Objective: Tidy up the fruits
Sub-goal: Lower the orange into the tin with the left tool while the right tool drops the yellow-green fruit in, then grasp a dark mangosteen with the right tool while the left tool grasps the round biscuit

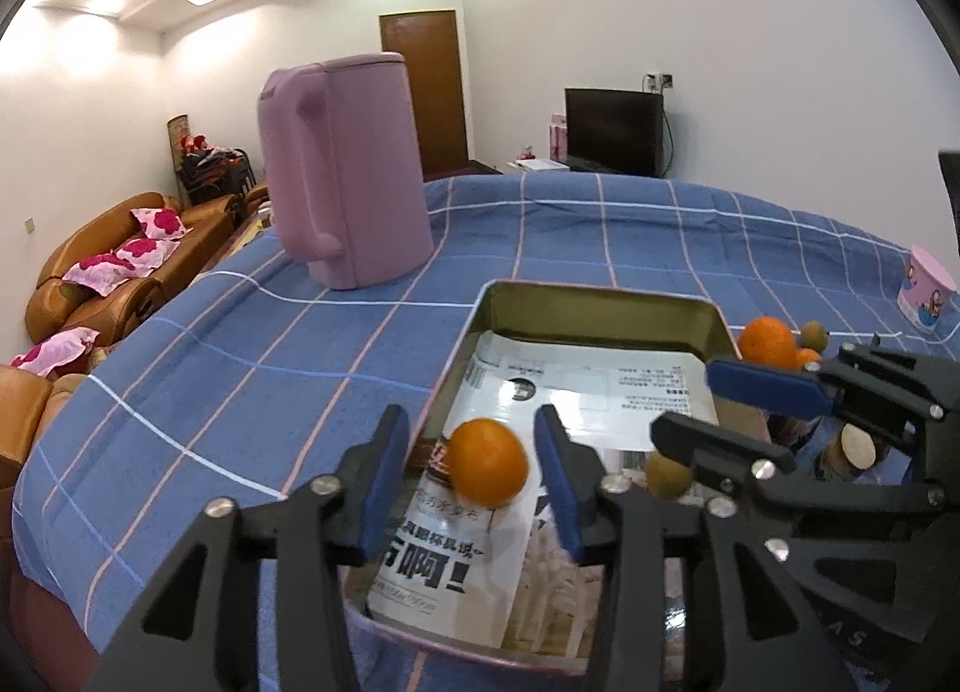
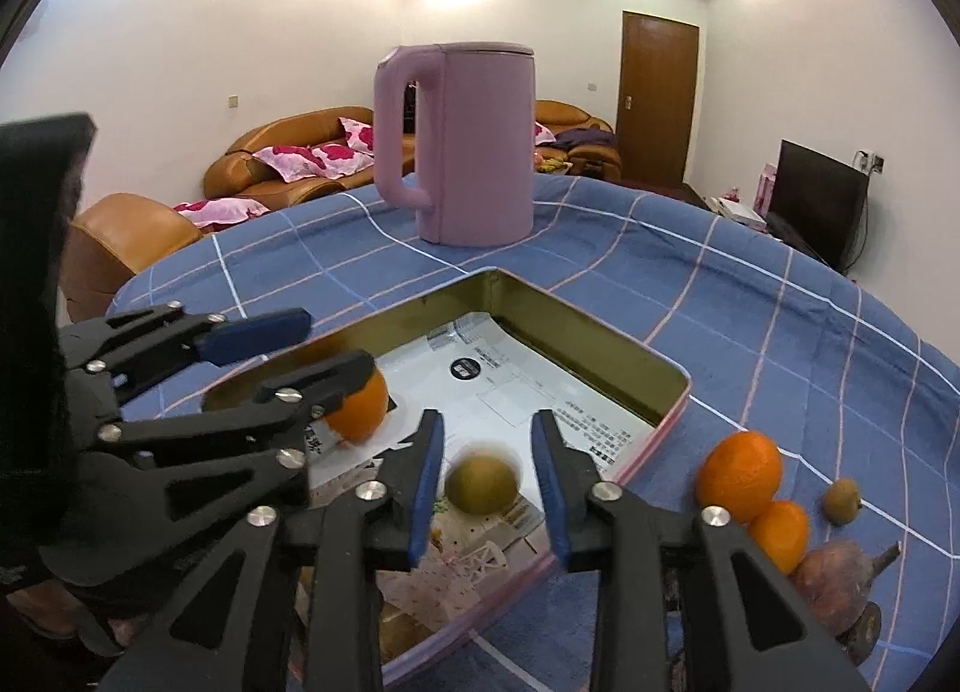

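The left tongs [image 1: 474,470] hang over the near left part of the tin [image 1: 600,296], jaws parted. An orange [image 1: 487,463] sits between them, blurred at its lower edge; the right pad is clear of it, and whether the left pad touches I cannot tell. It lies over the printed paper [image 1: 576,392] lining the tin.

Just right of them, the right tongs [image 2: 489,479] also stand parted, with a brown-green fruit [image 2: 482,482] in the gap, smeared by blur, so what kind it is stays unclear. Neither pad presses on it. From the left camera this fruit is mostly hidden behind the right tongs' lower finger.

Right of the right tongs, outside the tin on the blue checked tabletop [image 2: 750,296], lie a large orange [image 2: 739,475], a smaller orange [image 2: 779,533] touching it, a small brown fruit [image 2: 840,501] apart, and a reddish fruit [image 2: 834,584] partly cut off by the finger.

Beyond the tongs stands a pink kettle [image 2: 474,146].
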`<state>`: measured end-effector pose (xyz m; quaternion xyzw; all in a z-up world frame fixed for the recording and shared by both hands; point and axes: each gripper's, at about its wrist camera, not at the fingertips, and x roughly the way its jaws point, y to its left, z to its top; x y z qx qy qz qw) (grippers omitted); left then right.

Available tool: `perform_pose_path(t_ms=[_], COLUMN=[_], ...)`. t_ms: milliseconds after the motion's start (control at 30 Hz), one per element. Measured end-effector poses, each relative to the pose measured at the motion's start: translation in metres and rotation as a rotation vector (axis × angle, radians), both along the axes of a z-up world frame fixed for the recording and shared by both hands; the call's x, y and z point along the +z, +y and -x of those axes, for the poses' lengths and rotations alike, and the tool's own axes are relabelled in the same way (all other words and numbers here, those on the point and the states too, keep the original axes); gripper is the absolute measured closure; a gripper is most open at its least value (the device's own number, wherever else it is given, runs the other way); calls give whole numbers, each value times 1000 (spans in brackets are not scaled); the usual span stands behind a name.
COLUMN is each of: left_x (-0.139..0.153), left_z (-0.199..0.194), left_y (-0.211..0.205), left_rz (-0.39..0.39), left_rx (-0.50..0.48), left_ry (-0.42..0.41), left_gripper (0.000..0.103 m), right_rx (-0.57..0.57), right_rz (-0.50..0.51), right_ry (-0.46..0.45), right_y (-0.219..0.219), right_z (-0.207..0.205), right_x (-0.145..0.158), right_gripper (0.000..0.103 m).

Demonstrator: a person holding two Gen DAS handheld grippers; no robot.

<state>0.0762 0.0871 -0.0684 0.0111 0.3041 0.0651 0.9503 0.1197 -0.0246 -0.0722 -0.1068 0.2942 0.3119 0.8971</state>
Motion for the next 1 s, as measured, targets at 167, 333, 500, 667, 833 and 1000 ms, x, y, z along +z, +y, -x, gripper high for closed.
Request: perform_pose_path(t_ms=[167, 333, 500, 667, 833, 1000], left_x=[9, 16, 18, 19, 10, 1], left_z=[11, 20, 17, 9, -10, -25], left_y=[-4, -30, -65, -94, -110, -97], left_rz=[18, 21, 20, 19, -2, -27], left_rx=[-13, -75, -143, -186, -180, -112], left_ry=[-35, -61, -47, -44, -12, 16], left_gripper=[34, 29, 29, 28, 26, 25], right_rx=[-36, -143, -286, -340, -337, -348], right_rz=[-2, 55, 73, 52, 67, 64], right_ry=[-67, -133, -61, 11, 69, 123], right_y=[-22, -78, -136, -155, -148, -150], right_z=[18, 46, 43, 36, 23, 15], right_x=[12, 14, 3, -6, -12, -19], right_gripper=[55, 53, 53, 53, 53, 53])
